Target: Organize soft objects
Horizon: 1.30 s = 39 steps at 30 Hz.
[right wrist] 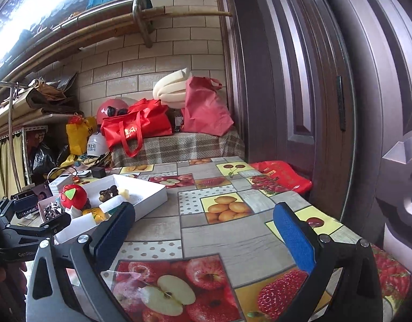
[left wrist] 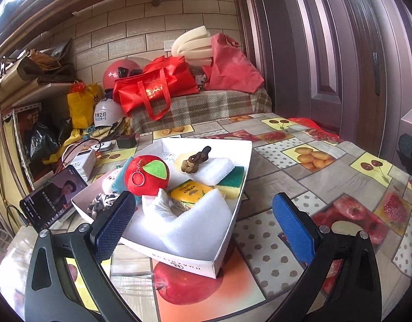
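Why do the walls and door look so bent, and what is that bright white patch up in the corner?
Both wrist views use fisheye lenses, so the brown panelled door bows outward; in the right wrist view the top-left corner is blown out by glare; in the left wrist view the glossy fruit-print tablecloth shows soft reflections.

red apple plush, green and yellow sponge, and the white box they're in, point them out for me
red apple plush (left wrist: 148,177): left wrist view, on its red body.
green and yellow sponge (left wrist: 232,182): left wrist view, on its green scouring top.
white box (left wrist: 184,259): left wrist view, on its near outer wall.

phone: screen text illegible | zebra-print item: partly behind gripper finger
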Each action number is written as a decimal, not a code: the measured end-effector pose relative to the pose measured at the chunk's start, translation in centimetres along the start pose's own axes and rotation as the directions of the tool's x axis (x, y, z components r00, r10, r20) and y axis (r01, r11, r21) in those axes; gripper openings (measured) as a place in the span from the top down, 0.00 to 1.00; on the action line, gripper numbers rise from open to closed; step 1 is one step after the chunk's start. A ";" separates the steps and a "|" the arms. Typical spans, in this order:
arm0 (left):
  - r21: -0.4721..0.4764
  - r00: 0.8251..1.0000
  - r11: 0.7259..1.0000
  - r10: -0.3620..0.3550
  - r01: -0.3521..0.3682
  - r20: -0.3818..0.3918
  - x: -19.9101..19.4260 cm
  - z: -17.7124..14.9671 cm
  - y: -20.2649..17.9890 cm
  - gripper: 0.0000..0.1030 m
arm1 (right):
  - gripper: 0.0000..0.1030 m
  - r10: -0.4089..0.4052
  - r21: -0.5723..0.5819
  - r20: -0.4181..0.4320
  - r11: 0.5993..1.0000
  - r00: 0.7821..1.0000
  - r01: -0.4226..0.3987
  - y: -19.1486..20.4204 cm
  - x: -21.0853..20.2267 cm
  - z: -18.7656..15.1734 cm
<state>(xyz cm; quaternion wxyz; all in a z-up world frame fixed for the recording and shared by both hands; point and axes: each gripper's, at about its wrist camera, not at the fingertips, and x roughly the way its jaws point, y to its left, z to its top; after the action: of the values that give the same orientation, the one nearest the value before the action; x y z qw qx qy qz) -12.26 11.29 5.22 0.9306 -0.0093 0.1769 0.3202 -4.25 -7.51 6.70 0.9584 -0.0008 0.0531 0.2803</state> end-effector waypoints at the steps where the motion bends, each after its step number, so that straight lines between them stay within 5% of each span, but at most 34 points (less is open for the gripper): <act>1: -0.005 1.000 1.000 0.003 -0.003 -0.010 -0.1 0.0 -0.2 0.00 | 0.00 -0.032 0.007 0.031 0.999 0.999 0.031 -0.2 -0.8 -0.1; 4: -0.046 0.995 0.996 0.073 -0.076 -0.069 -0.4 -0.2 -0.5 0.00 | 0.00 -0.117 0.055 0.048 0.992 0.992 0.115 -1.1 -1.6 -0.2; 8: -0.020 0.980 0.981 0.189 -0.191 -0.062 -1.8 -0.4 -1.2 0.00 | 0.00 -0.093 0.105 -0.048 0.990 0.994 0.098 -2.4 0.2 -0.1; 18: -0.043 0.990 0.994 0.095 -0.100 -0.101 -3.6 1.6 -2.1 0.00 | 0.00 -0.075 0.106 -0.066 0.991 0.995 0.082 -2.4 0.0 -0.6; 39: -0.140 0.966 0.964 0.204 -0.227 -0.160 -3.1 2.1 1.3 0.00 | 0.00 -0.082 0.068 -0.044 0.994 0.996 0.085 -1.9 -0.4 -0.5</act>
<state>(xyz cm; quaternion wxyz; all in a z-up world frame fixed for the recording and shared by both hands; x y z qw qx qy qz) -14.64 10.77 8.37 0.8713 -0.0862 0.2179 0.4311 -3.60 -9.32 6.19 0.9675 0.0246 0.0823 0.2379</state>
